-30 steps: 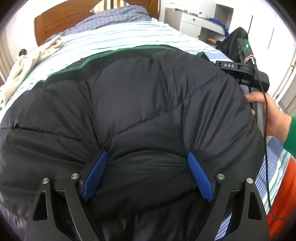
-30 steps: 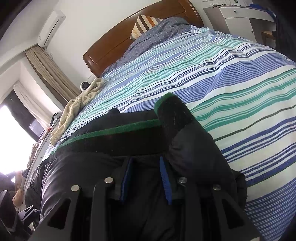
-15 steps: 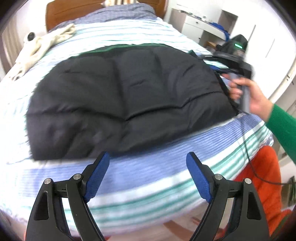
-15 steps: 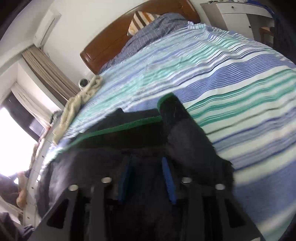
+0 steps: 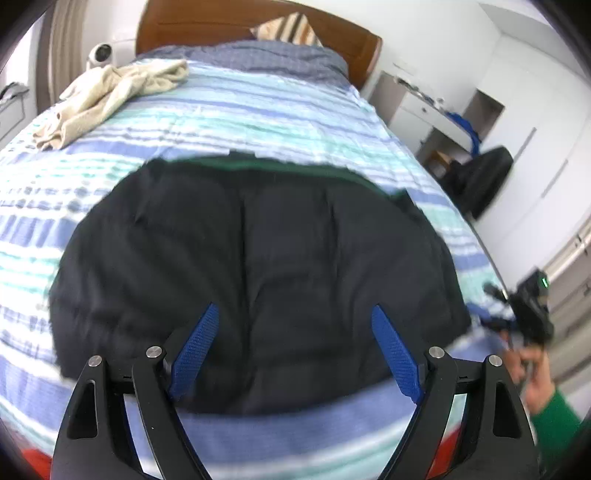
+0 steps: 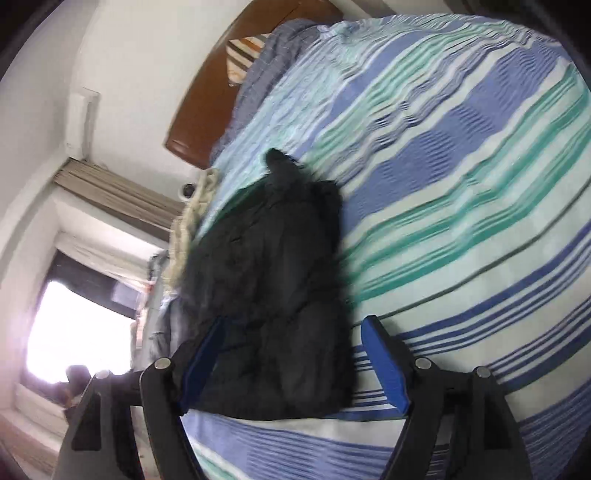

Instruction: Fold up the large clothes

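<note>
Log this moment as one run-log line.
task: fold large clothes | black jacket: flat on striped bed | left gripper: open, empty | right gripper: open, empty | cream garment: near headboard

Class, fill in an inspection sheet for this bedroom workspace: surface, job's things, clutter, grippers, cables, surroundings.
Surface: blue, white and green striped bedspread, lightly rumpled.
Job's things: black quilted puffer jacket with green trim, lying folded on the bedspread.
Clutter: crumpled cream knit garment near the pillows.
Grippers: left gripper open, empty; right gripper open, empty, jacket lying beyond its fingers.
Cables: nothing seen.
Surroundings: brown wooden headboard, white drawer unit, bright window.
</note>
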Action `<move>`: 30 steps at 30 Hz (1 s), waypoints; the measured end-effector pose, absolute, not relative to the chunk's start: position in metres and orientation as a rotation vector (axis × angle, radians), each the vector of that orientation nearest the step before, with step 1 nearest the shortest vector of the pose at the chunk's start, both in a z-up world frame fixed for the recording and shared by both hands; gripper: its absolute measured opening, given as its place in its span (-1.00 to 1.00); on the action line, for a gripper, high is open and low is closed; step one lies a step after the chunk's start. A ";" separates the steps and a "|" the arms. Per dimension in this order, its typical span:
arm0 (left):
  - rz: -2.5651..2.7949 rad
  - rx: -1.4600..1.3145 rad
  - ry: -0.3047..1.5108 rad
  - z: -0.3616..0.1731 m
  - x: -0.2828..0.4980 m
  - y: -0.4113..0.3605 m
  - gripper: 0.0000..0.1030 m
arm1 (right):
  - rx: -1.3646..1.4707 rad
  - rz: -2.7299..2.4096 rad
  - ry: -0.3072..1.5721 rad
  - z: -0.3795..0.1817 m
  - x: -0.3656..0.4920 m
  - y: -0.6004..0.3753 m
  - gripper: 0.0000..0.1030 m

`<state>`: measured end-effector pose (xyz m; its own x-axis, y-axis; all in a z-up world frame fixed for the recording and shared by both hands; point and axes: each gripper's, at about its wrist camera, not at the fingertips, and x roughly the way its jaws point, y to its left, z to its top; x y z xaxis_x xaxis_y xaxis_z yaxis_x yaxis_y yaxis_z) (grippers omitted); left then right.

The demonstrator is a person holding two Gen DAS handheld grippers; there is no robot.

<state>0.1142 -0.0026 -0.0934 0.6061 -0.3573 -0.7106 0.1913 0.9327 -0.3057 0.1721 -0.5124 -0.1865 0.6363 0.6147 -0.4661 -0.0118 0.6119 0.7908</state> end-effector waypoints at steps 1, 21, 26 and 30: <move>-0.294 -0.196 0.861 -0.095 0.122 -0.006 0.67 | 0.833 0.414 0.809 -0.184 0.175 -0.508 0.53; -0.270 0.049 0.971 -0.173 0.177 -0.049 0.71 | 0.668 0.414 1.028 -0.218 0.266 -0.470 0.47; -0.273 0.069 0.966 -0.173 0.177 -0.052 0.72 | 0.785 0.496 0.962 -0.204 0.255 -0.467 -0.38; -0.273 0.066 0.945 -0.175 0.178 -0.049 0.72 | 0.838 0.576 0.835 -0.153 0.234 -0.451 -0.39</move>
